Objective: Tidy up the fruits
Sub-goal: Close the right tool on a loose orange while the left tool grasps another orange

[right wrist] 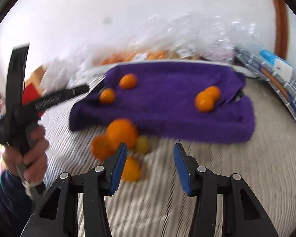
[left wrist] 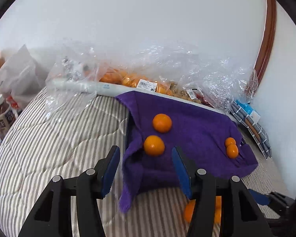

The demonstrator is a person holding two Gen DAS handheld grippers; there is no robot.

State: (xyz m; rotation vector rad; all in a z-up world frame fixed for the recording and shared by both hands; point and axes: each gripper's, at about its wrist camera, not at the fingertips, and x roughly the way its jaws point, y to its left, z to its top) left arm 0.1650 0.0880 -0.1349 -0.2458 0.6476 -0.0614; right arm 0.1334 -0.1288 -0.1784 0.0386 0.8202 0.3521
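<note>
A purple towel (left wrist: pixel 191 130) lies on a striped bed cover (left wrist: pixel 59 134). Two oranges (left wrist: pixel 161 122) (left wrist: pixel 154 145) sit on its left part and a touching pair of small oranges (left wrist: pixel 231 147) on its right. My left gripper (left wrist: pixel 146 167) is open and empty, just short of the nearer left orange. In the blurred right wrist view the towel (right wrist: pixel 167 102) carries the same oranges (right wrist: pixel 206 98), and several loose oranges (right wrist: pixel 121 133) lie on the cover before it. My right gripper (right wrist: pixel 150 162) is open and empty, right of those loose oranges.
Clear plastic bags of oranges (left wrist: pixel 128 79) and other fruit lie behind the towel along the wall. Bottles (left wrist: pixel 4 114) stand at far left. Folded checked cloths (left wrist: pixel 252 126) lie at the right. The left hand and its gripper handle (right wrist: pixel 25 106) show at left in the right wrist view.
</note>
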